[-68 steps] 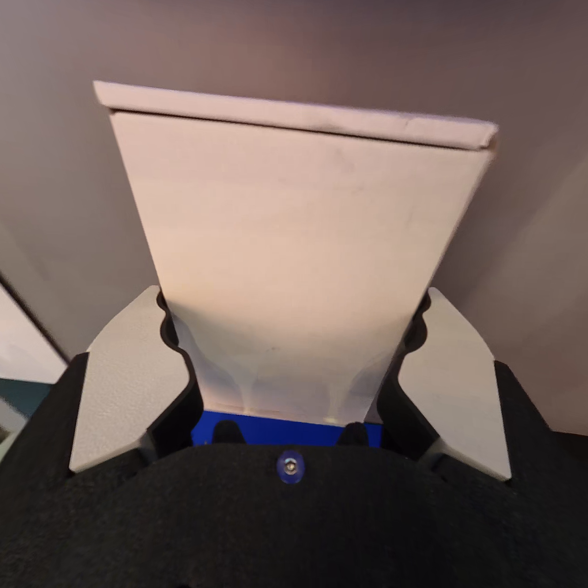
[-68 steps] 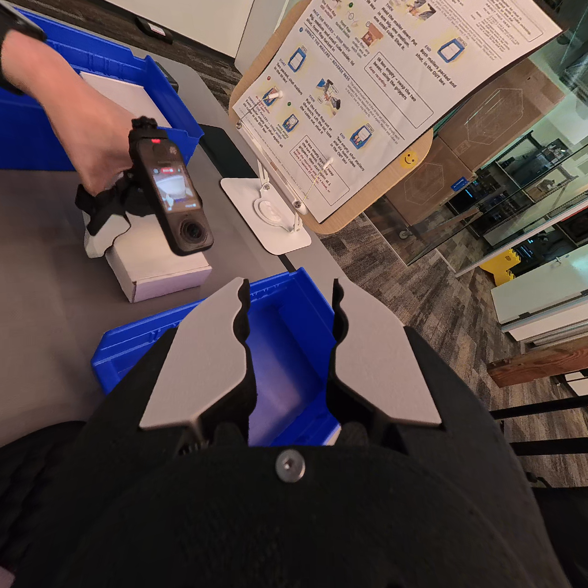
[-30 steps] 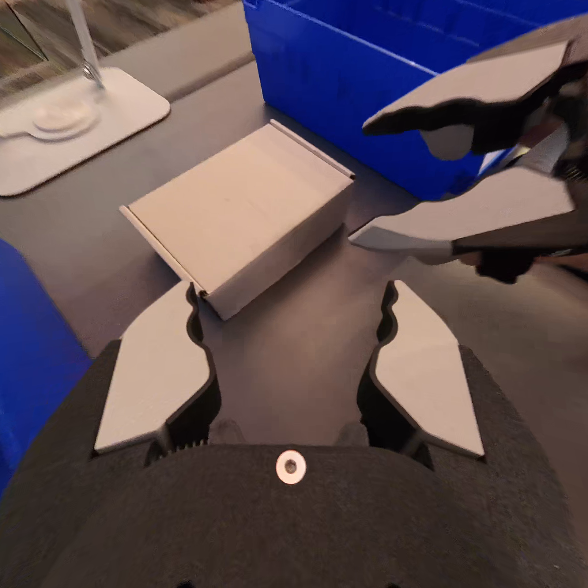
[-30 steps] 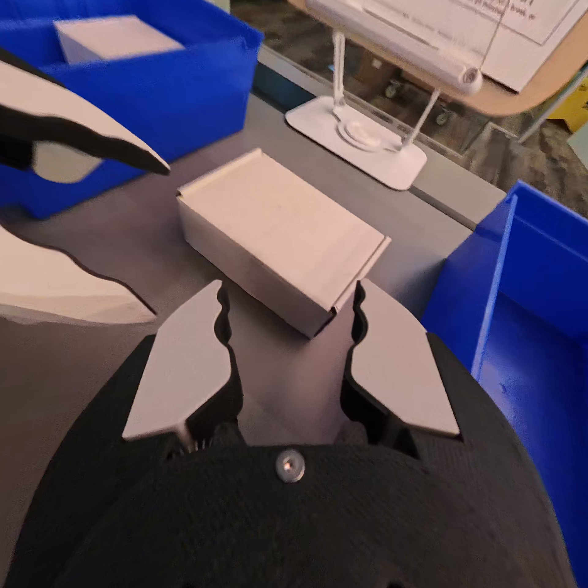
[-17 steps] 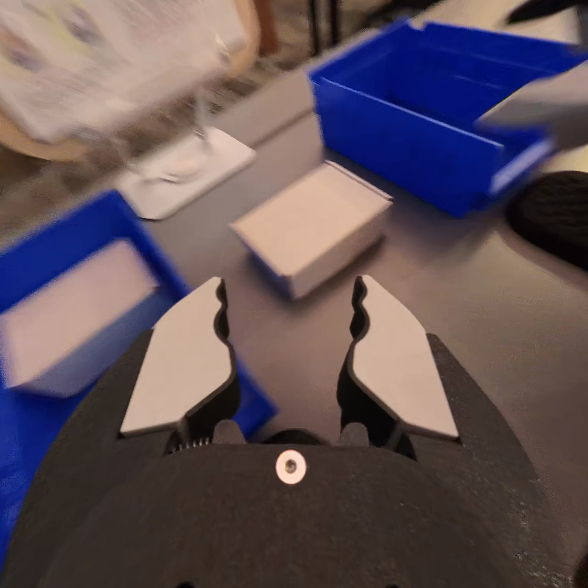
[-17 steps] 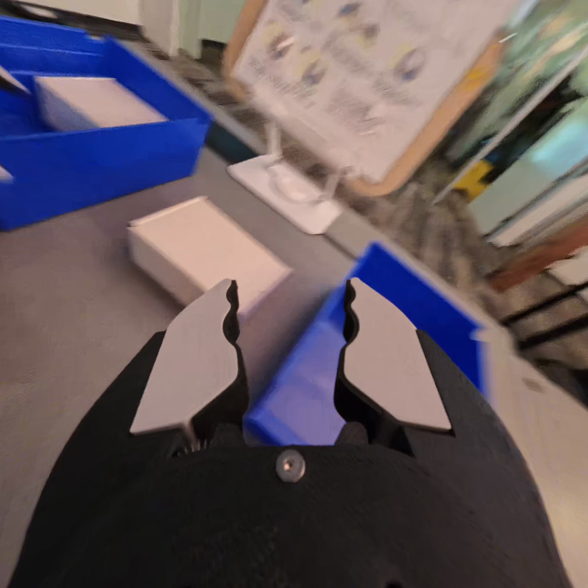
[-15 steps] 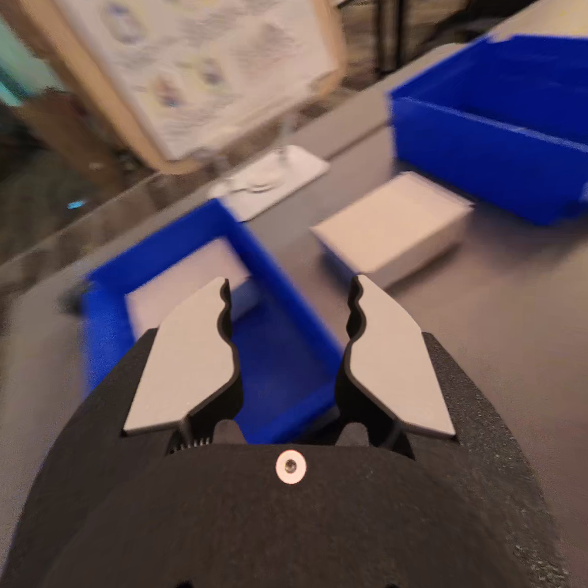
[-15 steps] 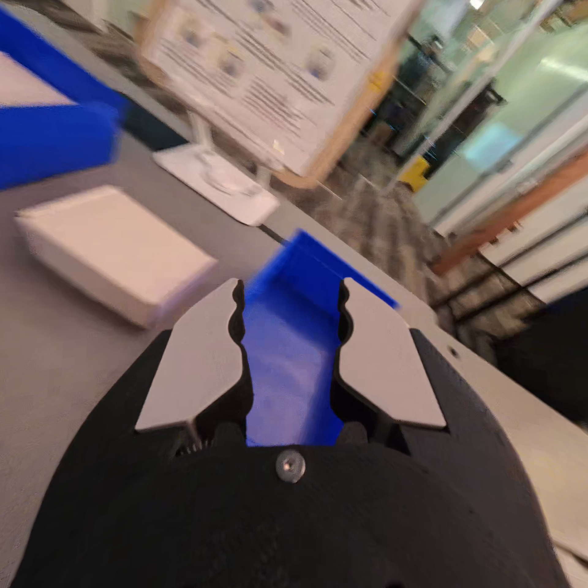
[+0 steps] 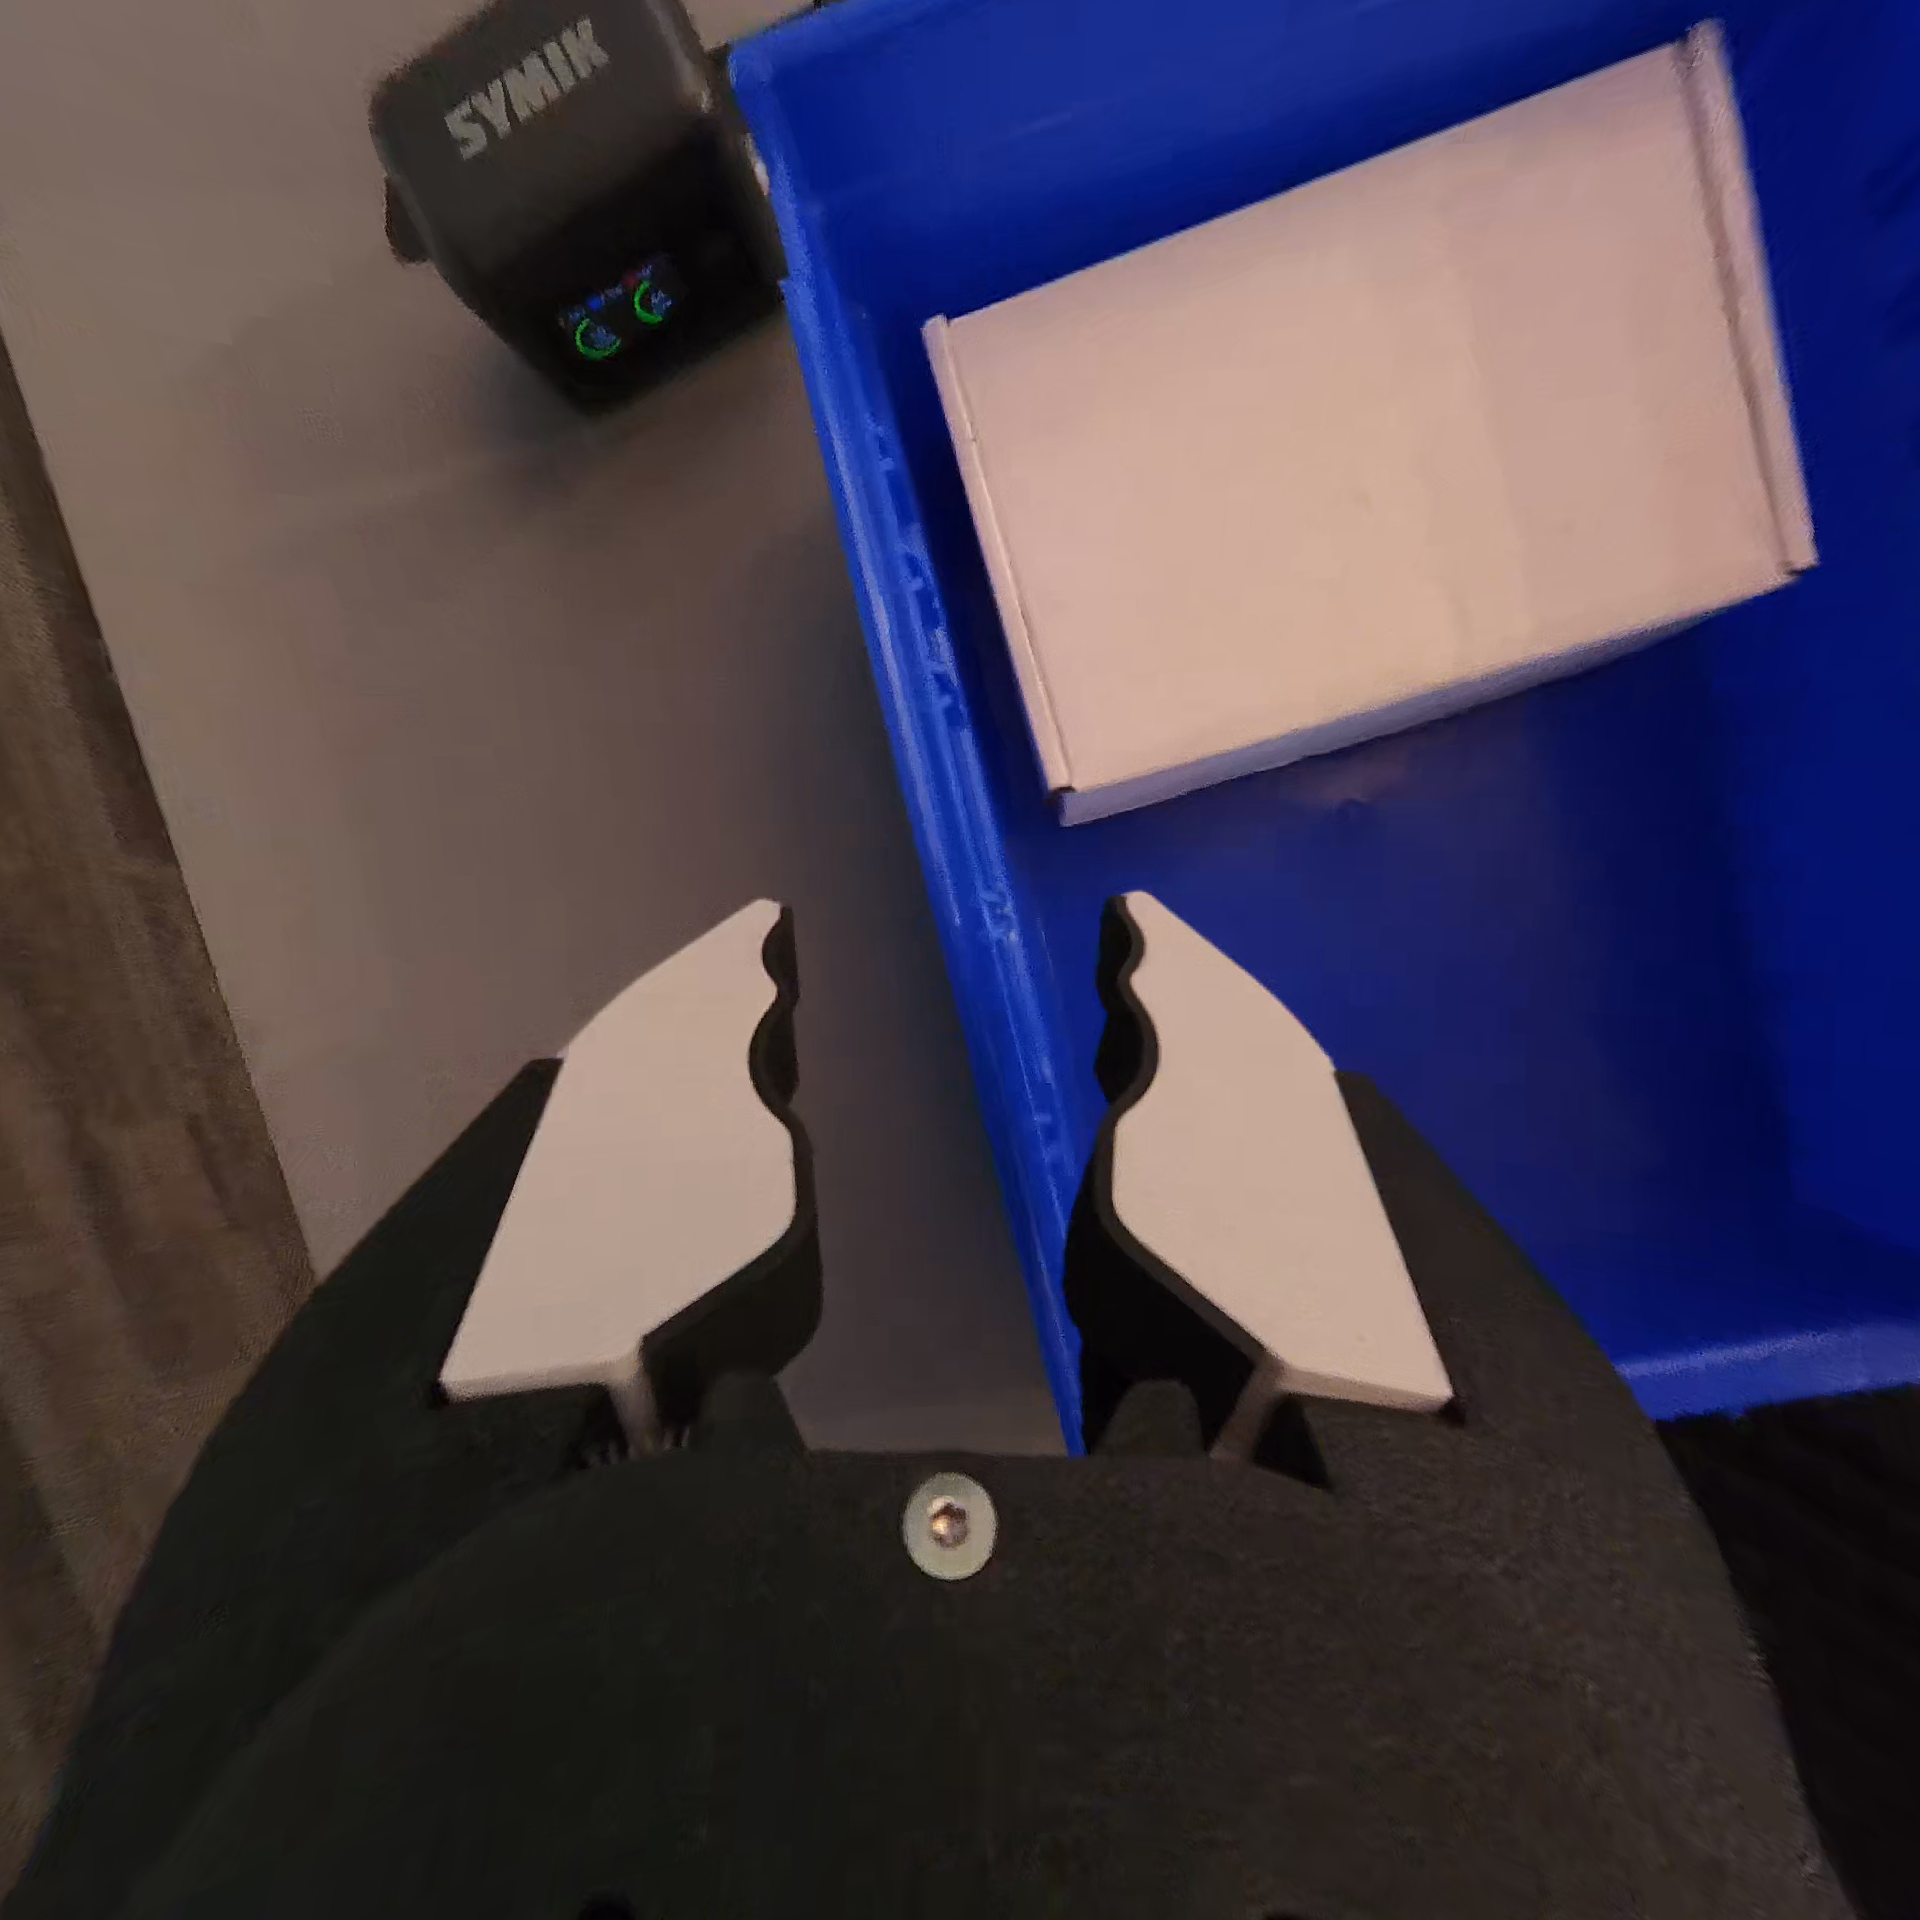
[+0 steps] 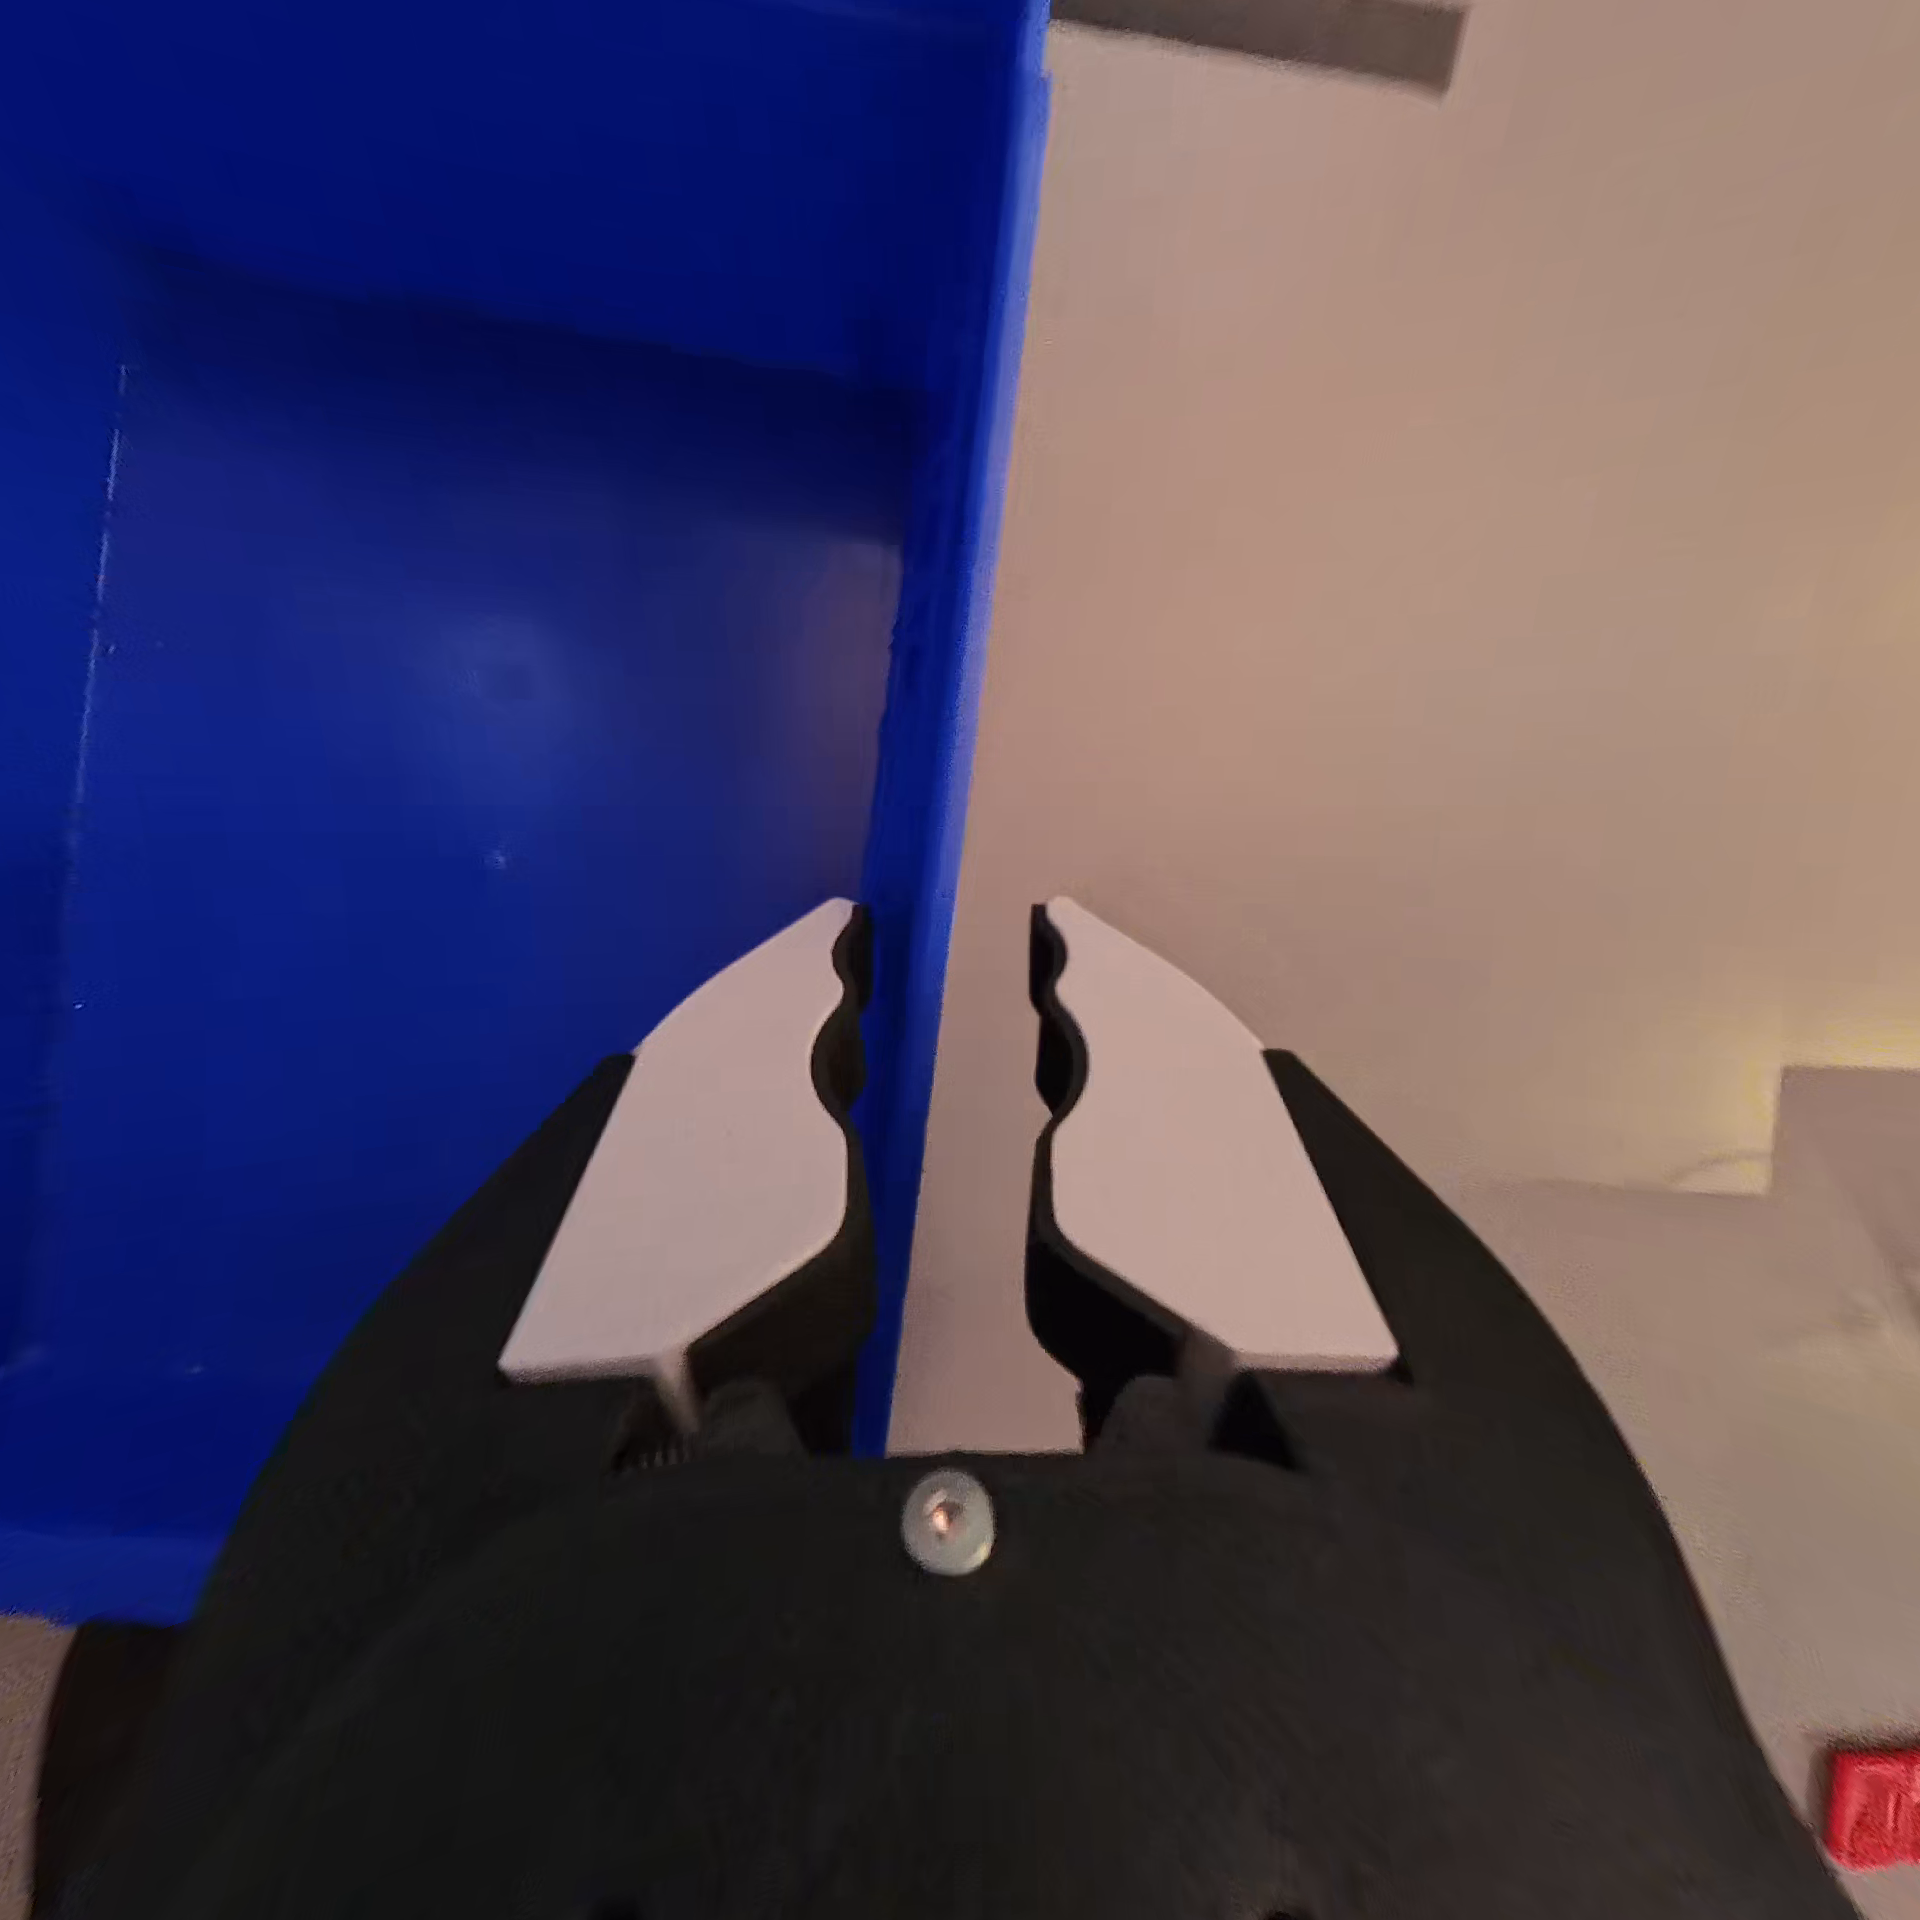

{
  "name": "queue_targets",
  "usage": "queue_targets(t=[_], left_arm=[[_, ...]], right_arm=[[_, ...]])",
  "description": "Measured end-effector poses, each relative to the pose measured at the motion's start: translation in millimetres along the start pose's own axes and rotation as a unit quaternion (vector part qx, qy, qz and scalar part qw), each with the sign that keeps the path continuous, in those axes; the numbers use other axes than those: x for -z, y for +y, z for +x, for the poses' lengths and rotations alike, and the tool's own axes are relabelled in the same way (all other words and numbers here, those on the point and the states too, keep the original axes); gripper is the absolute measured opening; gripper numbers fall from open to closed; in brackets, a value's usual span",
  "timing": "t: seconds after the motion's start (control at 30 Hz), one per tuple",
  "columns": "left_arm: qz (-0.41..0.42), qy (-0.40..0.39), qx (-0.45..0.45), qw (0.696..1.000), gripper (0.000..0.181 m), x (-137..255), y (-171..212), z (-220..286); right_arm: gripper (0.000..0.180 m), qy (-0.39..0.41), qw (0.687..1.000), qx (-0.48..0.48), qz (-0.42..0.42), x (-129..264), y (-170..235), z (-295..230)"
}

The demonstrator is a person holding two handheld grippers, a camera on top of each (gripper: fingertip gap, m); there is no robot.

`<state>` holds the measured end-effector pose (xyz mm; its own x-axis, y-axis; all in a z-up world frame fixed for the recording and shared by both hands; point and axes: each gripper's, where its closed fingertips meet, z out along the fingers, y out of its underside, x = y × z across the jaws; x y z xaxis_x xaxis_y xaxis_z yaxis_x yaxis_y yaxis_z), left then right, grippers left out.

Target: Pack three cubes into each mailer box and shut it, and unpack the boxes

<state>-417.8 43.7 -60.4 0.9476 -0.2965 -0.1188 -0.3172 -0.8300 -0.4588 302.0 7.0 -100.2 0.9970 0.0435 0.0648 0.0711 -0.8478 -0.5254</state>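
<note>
Grey counter (image 9: pixel 499 675) underfoot in the left wrist view, with a strip of wood-grain floor (image 9: pixel 94 935) running down the 9 o'clock edge.

Left tool (image 9: pixel 945 914): fingers parted, nothing between the pads but the side wall of a blue bin (image 9: pixel 935 665), straddled without visible contact; one finger over the counter, the other over the bin's inside. Closed white mailer box (image 9: pixel 1361 436) lying flat on the bin floor toward 1 o'clock from the tool, close along the straddled wall, well clear of the fingertips. Small black device (image 9: pixel 561 197) with green ring lights and pale lettering at 11 o'clock, on the counter just beside the bin's far corner.

Right wrist view: pale counter surface (image 10: pixel 1455 623) at 3 o'clock, blurred. Right tool (image 10: pixel 945 920) with fingers parted to a narrower gap, straddling the side wall of a second blue bin (image 10: pixel 966 520); left finger inside the bin and hard against the wall, touching or nearly so, right finger outside and apart from it. Bin interior toward 9 o'clock bare blue as far as seen. Dark strip (image 10: pixel 1257 42) across the 12 o'clock edge, too blurred to name. Small red object (image 10: pixel 1870 1813) at 4 o'clock on the counter, cut by the frame edge, kind not clear. No cubes identifiable in either view.
</note>
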Motion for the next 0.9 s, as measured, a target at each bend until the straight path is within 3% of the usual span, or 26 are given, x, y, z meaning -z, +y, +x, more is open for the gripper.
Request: queue_targets(t=[0.07,0.17,0.23,0.9], left_arm=[[-0.043,-0.002,0.001,0.999,0.054,-14.2,6.7,-4.1],[-0.106,0.019,0.013,0.994,0.035,-30.6,20.5,-2.1],[-0.108,0.073,0.034,0.991,0.007,-33.7,20.0,10.8],[-0.038,0.048,0.201,0.978,0.006,-21.5,56.0,-49.7]], right_arm=[[0.011,-0.048,0.999,-0.010,-0.023,-2.3,2.0,-10.2],[0.007,-0.076,0.994,-0.048,-0.055,-2.9,3.0,-12.3],[0.007,-0.075,0.995,-0.046,-0.057,-3.8,1.9,-9.8],[0.007,-0.074,0.994,-0.038,-0.067,1.6,16.8,24.8]])
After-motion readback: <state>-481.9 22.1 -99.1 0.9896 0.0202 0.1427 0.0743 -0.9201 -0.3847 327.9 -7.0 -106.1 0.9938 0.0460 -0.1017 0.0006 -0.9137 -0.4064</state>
